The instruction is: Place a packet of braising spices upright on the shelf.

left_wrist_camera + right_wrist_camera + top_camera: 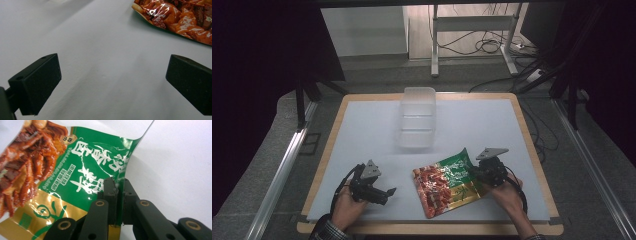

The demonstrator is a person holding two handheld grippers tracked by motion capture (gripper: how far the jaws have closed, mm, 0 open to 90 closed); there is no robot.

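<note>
R tongs [117, 192] are clamping the edge of the bag [447, 181], jaws pressed tight on the foil w/ the green panel's rim pinched between them. In the high view the R tongs [476, 172] are sitting at the bag's right side, hand coming in from the bottom edge. Bag is lying on the table [362, 130], front-right area, well apart from the clear box [417, 117] farther back near centre. Bag's long axis is running diagonally: red food-print end pointing toward the near edge and a bit left, green/gold end pointing up-right toward the far-right. The gripped green edge is lifting and curling up off the surface in the right gripper view, while the rest of the bag [50, 170] is lying lower.

L tongs [384, 191] are resting front-left on the table, jaws spread wide w/ nothing between them. In the left gripper view the L tongs [112, 82] are pointing across bare table [100, 50], w/ the bag's red corner [175, 17] ahead, apart from them.
</note>
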